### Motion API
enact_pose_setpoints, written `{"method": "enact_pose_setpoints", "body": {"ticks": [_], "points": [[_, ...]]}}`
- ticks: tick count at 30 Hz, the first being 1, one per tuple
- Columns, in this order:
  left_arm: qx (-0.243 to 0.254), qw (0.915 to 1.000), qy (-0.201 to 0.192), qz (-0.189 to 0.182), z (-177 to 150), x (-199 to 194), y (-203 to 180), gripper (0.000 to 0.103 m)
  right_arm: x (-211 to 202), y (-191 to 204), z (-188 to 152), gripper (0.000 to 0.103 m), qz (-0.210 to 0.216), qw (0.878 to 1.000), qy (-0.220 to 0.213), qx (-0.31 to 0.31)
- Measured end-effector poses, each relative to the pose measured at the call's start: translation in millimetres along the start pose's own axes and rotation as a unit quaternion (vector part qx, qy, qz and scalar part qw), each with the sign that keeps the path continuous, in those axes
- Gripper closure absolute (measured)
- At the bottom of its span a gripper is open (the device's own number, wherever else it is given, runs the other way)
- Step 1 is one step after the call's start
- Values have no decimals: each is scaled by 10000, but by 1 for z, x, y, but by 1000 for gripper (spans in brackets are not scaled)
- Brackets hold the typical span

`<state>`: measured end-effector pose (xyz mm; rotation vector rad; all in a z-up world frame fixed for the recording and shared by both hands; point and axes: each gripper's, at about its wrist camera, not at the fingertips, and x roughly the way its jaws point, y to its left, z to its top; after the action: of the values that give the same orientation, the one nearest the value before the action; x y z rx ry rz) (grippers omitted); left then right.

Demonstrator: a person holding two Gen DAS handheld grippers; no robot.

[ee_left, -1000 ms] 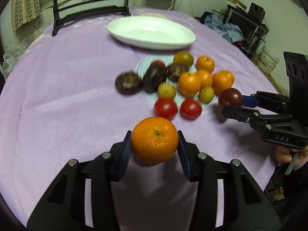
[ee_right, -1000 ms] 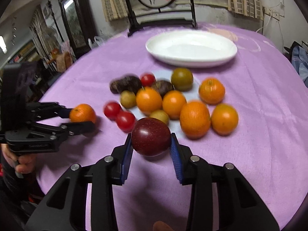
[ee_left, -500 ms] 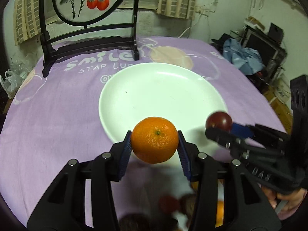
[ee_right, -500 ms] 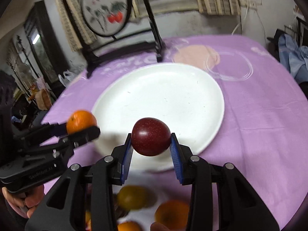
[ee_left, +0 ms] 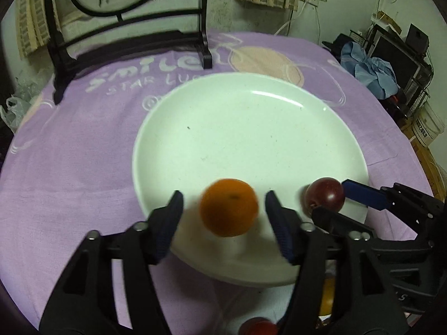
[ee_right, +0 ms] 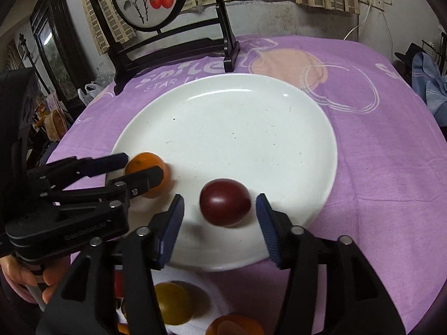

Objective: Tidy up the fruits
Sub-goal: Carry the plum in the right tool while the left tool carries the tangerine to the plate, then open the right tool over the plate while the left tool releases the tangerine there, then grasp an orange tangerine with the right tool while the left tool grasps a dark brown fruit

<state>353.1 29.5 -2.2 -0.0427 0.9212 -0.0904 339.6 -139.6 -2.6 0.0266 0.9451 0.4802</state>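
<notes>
Left wrist view. The round orange mandarin (ee_left: 229,207) is motion-blurred, so its contact with the dish cannot be confirmed. At 6 o'clock a red fruit (ee_left: 258,326) is cut by the frame edge, and an orange fruit (ee_left: 327,296) shows only as a sliver behind the near finger. The far rim of the large white ceramic plate (ee_left: 251,128) is sharp; its near rim is partly hidden by the gripper. The plate lies on a purple printed tablecloth (ee_left: 69,167). At 12 o'clock stands a black wooden screen stand (ee_left: 131,42) with a painted round panel; at 2 o'clock, dark shelving and a blue cloth heap (ee_left: 368,69). The left gripper (ee_left: 223,217) reaches from 6 o'clock over the plate's near rim, jaws wide, both pads clear of the mandarin between them. At 4 o'clock the right gripper (ee_left: 332,203) enters, with the dark red round plum (ee_left: 324,196) between its fingers.

Right wrist view. Fruits at 6 o'clock are part hidden: a yellow-green fruit (ee_right: 173,303) behind the near finger, another orange fruit (ee_right: 234,325) cut by the frame. The mandarin (ee_right: 148,174) is half covered by the left gripper (ee_right: 134,167) at 9 o'clock. A bare hand (ee_right: 30,279) grips that tool at 8 o'clock, partly out of frame. The tablecloth (ee_right: 377,153) covers a round table; curtained windows lie behind the stand (ee_right: 178,47). The right gripper (ee_right: 220,209) comes from 6 o'clock, jaws wide, gaps either side of the plum (ee_right: 225,202), which sits over the near part of the plate (ee_right: 237,117).
</notes>
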Motion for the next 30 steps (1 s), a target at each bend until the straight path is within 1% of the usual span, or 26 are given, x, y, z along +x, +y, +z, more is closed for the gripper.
{"method": "enact_pose_setpoints", "body": {"ticks": [1, 3, 5, 6, 7, 8, 10, 13, 15, 17, 22, 26, 30], "points": [[-13, 9999, -102, -6, 1, -9, 1, 27, -6, 0, -1, 48, 46, 10000, -17, -12], [-65, 9995, -295, -46, 1, -29, 3, 13, -17, -1, -5, 48, 137, 9999, -75, -26], [-138, 9988, -461, 7, -2, -47, 7, 7, -30, -2, -11, 48, 202, 9996, -167, -76], [-210, 9982, -549, 85, -7, -56, 11, 4, -37, -2, -16, 46, 218, 9995, -163, -161], [-272, 9977, -612, 139, -12, -62, 15, 3, -40, -2, -19, 42, 213, 9994, -154, -226], [-354, 9969, -671, 196, -20, -69, 22, 2, -44, -2, -25, 41, 181, 9993, -156, -303], [-409, 9965, -688, 245, -36, -77, 31, 2, -50, -3, -39, 40, 36, 9987, -166, -490], [-477, 9954, -718, 419, -63, -85, 44, 2, -54, -6, -55, 40, -112, 9981, -101, -590], [-662, 9942, -687, 505, -78, -87, 56, 2, -57, -7, -62, 40, -92, 9980, -74, -619], [-802, 9936, -620, 499, -88, -89, 66, 2, -59, -6, -68, 40, -88, 9975, -38, -704], [-1025, 9912, -590, 599, -100, -91, 77, 2, -51, -6, -80, 40, -256, 9962, 192, -814], [-983, 9916, -551, 630, -101, -91, 76, 2, -47, -5, -84, 40, -244, 9957, 267, -853], [-874, 9937, -487, 514, -103, -91, 73, 2, -42, -6, -85, 46, -233, 9954, 348, -866]]}}
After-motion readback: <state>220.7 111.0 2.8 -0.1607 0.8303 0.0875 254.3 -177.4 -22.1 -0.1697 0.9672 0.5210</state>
